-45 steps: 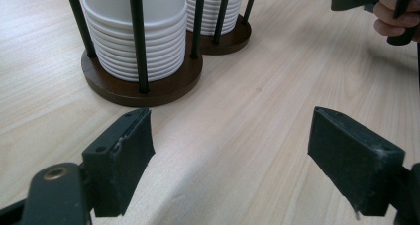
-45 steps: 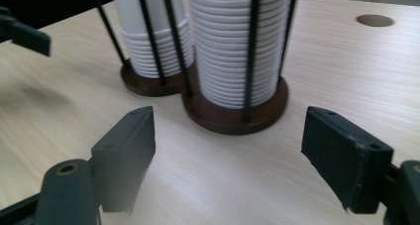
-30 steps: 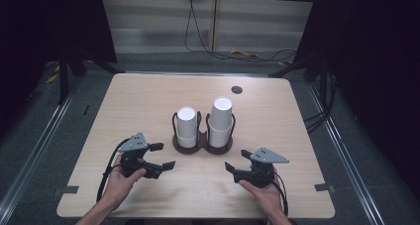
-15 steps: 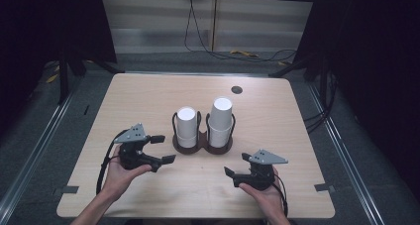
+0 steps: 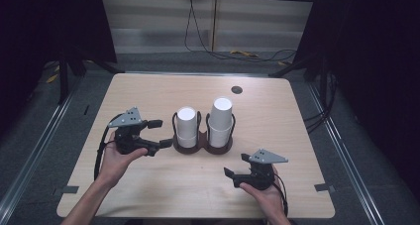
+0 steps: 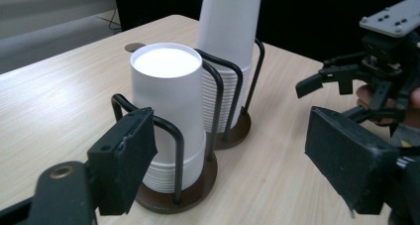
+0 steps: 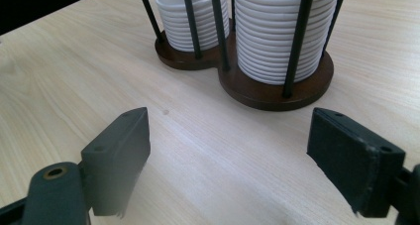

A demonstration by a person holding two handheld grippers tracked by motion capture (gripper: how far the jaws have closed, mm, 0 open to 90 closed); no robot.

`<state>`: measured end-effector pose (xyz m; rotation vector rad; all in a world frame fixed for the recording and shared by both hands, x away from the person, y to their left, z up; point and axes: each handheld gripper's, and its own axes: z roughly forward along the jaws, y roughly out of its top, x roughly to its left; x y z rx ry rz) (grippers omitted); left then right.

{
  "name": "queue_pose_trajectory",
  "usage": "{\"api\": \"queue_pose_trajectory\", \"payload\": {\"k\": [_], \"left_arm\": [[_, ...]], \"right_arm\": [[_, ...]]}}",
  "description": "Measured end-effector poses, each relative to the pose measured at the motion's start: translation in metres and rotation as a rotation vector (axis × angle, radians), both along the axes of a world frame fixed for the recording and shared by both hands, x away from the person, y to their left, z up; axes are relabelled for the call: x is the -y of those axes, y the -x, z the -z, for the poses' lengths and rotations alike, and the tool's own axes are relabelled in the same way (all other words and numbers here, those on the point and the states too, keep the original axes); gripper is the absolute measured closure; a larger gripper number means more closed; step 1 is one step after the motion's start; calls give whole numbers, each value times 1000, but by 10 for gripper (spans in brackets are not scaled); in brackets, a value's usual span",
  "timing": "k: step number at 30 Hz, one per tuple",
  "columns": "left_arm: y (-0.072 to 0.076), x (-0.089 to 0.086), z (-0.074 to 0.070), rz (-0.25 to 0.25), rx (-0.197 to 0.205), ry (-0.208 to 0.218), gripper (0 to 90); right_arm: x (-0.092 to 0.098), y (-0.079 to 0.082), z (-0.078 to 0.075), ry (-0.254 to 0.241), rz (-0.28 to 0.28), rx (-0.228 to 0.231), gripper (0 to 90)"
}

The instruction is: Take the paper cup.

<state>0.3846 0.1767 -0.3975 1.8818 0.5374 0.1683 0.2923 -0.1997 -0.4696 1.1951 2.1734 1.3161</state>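
A: Item one: short cup stack [image 5: 186, 127], white paper cups nested in the left bay of the holder [image 5: 204, 146], mid-table. Item two: tall stack [image 5: 221, 121], right bay, touching nothing but its own wire loops

B: Handling?

A: Light, I'd judge. Thin paper walls, easily crushed, fairly smooth. Nested cups tend to cling, so one pull may bring several

B: Where to grip?

A: Upper wall of the top cup [image 6: 168, 88], above the black wires, jaws on opposite sides, gentle squeeze. Lower down the wires block the way

B: Left gripper [image 5: 157, 134]?

A: Just beside the short stack, level with its top, holding nothing. Jaws have just been closing a little, yet a wide gap remains; one pad [image 6: 124, 165] sits in front of the stack's base in the left gripper view

B: Right gripper [image 5: 236, 166]?

A: Near the table's [image 5: 148, 195] front edge, apart from the holder. Jaws spread wide, nothing between them

B: Risk?

A: Tipping the holder if a cup sticks
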Motion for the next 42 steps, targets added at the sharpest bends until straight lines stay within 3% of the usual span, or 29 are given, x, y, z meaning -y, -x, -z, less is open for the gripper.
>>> {"api": "queue_pose_trajectory", "payload": {"k": [4,11,16,19,23,25,31,34,37,42], "left_arm": [[-8,3,-4,14,-16,-19,199],[-19,8,-15,12,4,-75,216],[-31,17,-23,17,-4,-116,220],[-37,23,-23,47,-20,-135,219],[-46,28,-25,43,-39,-159,221],[-48,32,-26,38,-33,-197,228],[-57,44,-32,50,-28,-253,230],[-62,49,-34,56,-38,-264,230],[-66,54,-35,69,-51,-290,300],[-74,63,-36,68,-62,-319,277]], "right_arm": [[-1,0,0,-1,-9,-13,169],[-2,1,0,-9,-29,-14,169],[-2,3,-1,-10,-42,-11,169],[-3,3,-1,-7,-47,-11,169],[-4,3,0,-1,-51,-18,169],[-4,3,1,-2,-53,-19,169],[-5,3,1,3,-54,-23,169],[-5,3,1,3,-57,-23,169],[-5,3,1,4,-56,-26,169],[-5,3,1,5,-60,-30,169]]}}
